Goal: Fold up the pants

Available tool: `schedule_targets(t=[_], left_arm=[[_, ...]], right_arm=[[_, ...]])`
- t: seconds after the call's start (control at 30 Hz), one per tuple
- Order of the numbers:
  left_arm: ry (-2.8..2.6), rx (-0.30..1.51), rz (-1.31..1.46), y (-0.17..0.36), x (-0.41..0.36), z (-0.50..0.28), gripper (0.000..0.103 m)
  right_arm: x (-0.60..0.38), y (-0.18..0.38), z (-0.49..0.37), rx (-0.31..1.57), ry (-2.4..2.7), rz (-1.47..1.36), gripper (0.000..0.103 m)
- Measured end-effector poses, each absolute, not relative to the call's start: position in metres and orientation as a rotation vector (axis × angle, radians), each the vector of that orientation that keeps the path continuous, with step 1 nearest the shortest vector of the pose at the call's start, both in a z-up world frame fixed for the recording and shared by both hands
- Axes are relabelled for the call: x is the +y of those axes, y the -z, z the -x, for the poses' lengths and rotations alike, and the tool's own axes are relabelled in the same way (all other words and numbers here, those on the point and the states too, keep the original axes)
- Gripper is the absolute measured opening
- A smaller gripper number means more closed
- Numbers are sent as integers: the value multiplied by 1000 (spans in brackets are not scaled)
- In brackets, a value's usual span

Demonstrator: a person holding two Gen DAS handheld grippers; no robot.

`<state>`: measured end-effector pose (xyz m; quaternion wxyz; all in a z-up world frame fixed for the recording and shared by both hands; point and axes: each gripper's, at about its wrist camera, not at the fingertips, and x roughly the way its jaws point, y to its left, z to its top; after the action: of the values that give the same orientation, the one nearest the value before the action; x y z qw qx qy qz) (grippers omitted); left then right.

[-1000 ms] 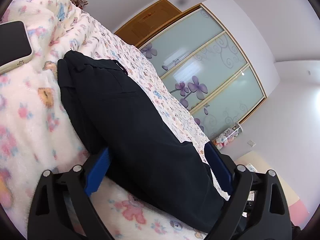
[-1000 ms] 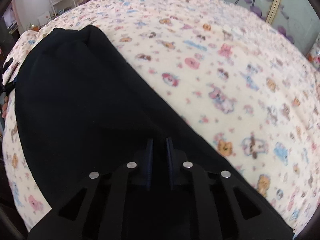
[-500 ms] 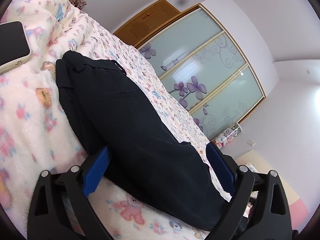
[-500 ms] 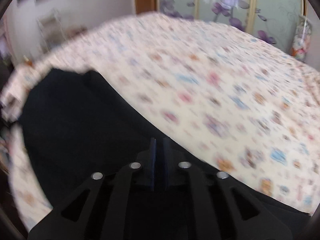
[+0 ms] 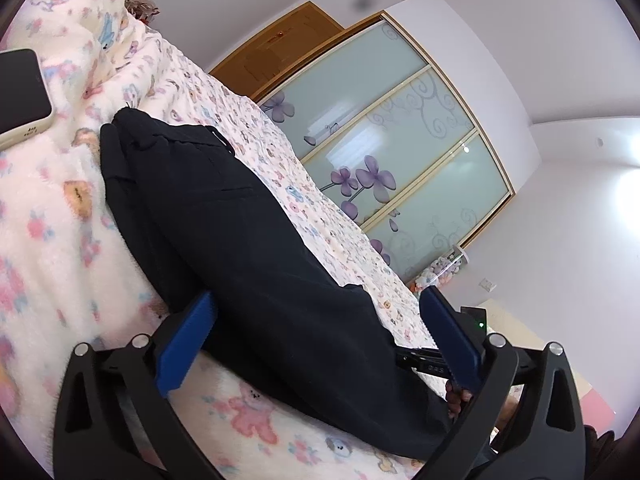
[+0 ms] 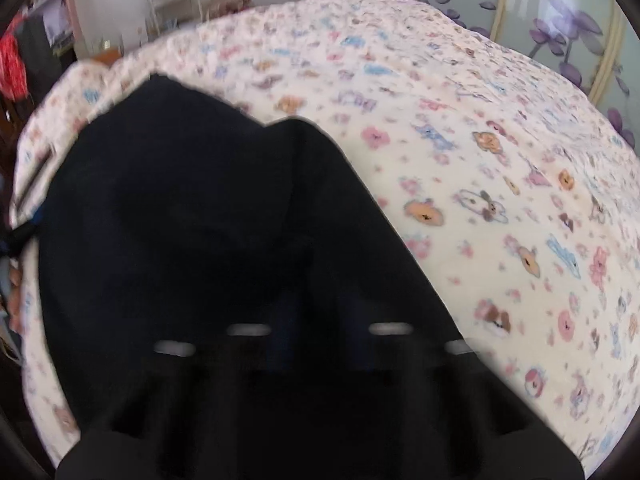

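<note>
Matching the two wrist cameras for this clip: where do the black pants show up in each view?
Left wrist: the black pants run diagonally from upper left to lower right, passing between the open left tongs.
Right wrist: the pants fill the left and lower centre, blurred; the right tongs merge into them.
Shared landmark: the purple-flowered wardrobe doors behind the patterned blanket.
</note>
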<state>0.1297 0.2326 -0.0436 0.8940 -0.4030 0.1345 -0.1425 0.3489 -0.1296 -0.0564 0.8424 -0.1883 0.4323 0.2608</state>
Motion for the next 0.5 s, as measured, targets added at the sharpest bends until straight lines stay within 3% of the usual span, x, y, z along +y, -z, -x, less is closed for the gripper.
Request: schedule_targets(t=[0.17, 0.27, 0.3, 0.33, 0.4, 0.5], left_arm=[[293, 287, 825, 44, 234, -132, 101], [290, 292, 819, 45, 234, -133, 101], [291, 291, 822, 45, 234, -133, 101], [291, 291, 822, 45, 234, -133, 101], [290, 293, 821, 45, 234, -134, 101], [291, 296, 820, 45, 234, -136, 101]], right_arm=[[-144, 55, -370, 903, -414, 271, 8], [-133, 70, -362, 928, -380, 372, 12], [-134, 66, -355, 901, -360, 387, 21], [-137, 62, -351, 893, -341, 386, 40], [-165, 44, -335, 847, -264, 301, 63], [-220, 23, -303, 805, -279, 85, 63]])
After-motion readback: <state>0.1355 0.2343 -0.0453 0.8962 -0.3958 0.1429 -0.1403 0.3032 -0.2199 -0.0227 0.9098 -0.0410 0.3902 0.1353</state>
